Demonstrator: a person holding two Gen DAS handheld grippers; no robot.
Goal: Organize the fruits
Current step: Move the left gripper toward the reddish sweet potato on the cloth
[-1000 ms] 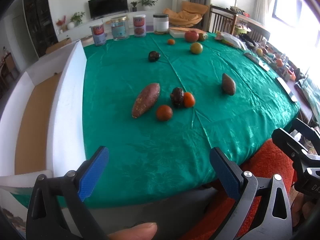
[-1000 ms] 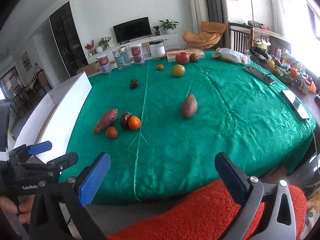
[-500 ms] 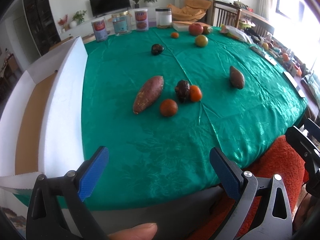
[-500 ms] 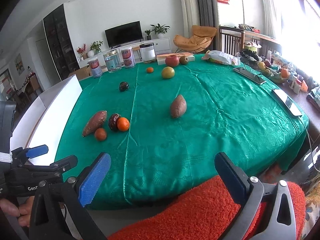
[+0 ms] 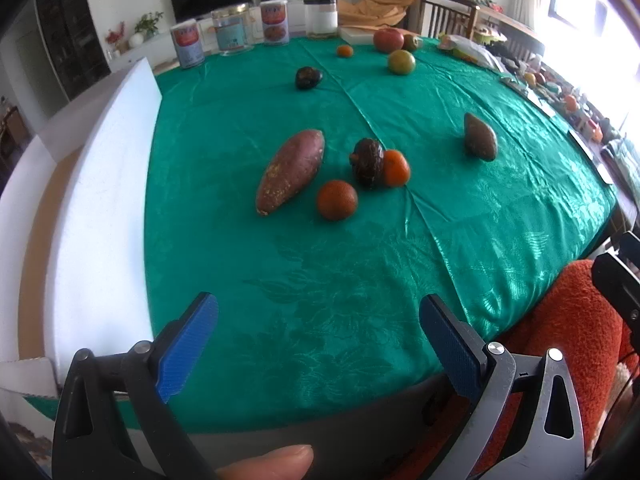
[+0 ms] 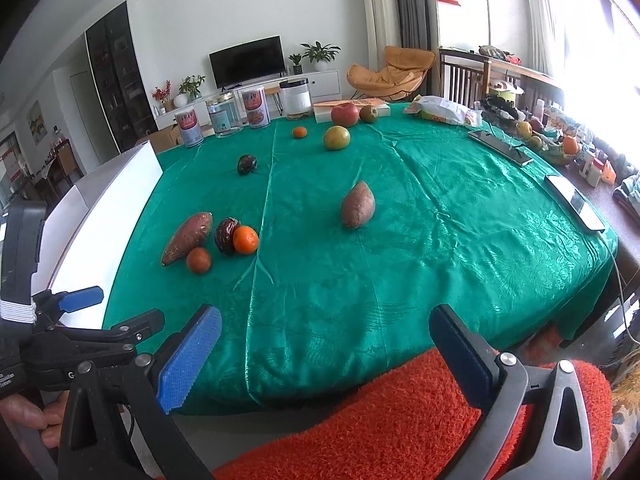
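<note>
On the green tablecloth lie a long sweet potato (image 5: 290, 170) (image 6: 187, 237), a dark wrinkled fruit (image 5: 367, 161) (image 6: 227, 234) touching an orange (image 5: 396, 167) (image 6: 245, 239), and a darker orange (image 5: 337, 199) (image 6: 198, 260) in front of them. A second sweet potato (image 5: 480, 142) (image 6: 358, 204) lies apart to the right. Farther back sit a dark avocado (image 5: 308, 77) (image 6: 247, 164), a green-yellow fruit (image 5: 401, 62) (image 6: 336, 137), a small orange (image 6: 299, 132), a red apple (image 6: 345, 114) and a kiwi (image 6: 368, 113). My left gripper (image 5: 318, 342) and right gripper (image 6: 324, 356) both stand open and empty over the near table edge.
A white foam box (image 5: 104, 184) (image 6: 108, 216) with a brown floor stands along the table's left side. Tins and jars (image 5: 234, 32) line the far edge. Phones (image 6: 500, 147) and clutter lie at the right. A red fuzzy cushion (image 6: 392, 412) lies below the near edge.
The left gripper has moved forward toward the cluster of fruit, which looks larger now. The right gripper has shifted slightly. Both stay open and nothing on the table has moved.
</note>
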